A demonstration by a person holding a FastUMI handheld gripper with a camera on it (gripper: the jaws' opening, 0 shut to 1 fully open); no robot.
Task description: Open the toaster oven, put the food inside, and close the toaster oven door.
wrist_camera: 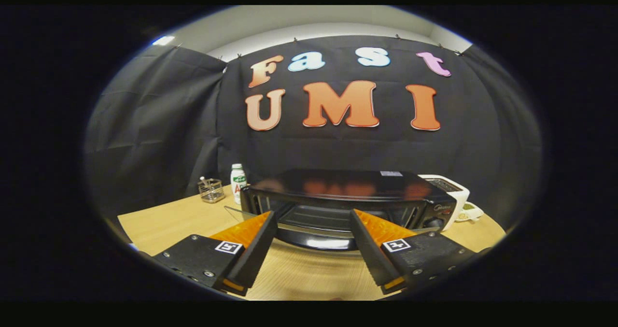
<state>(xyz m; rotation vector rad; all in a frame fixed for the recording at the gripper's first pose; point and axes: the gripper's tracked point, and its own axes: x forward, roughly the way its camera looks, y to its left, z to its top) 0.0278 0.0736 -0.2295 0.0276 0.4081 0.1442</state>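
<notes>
A black toaster oven (347,184) stands on the wooden table (169,220), just ahead of my fingers. Its door (316,242) hangs open, folded down flat toward me, and the wire rack (316,217) inside is bare. My gripper (313,213) is open in front of the oven mouth. One fingertip sits at each side of the opening, above the lowered door, with nothing between them. A small dish with food (469,211) lies to the right of the oven.
A white appliance (449,187) stands right of the oven, behind the dish. To the oven's left are a white bottle with a green label (237,179) and a small glass jar (211,190). The booth's black cloth closes off the back.
</notes>
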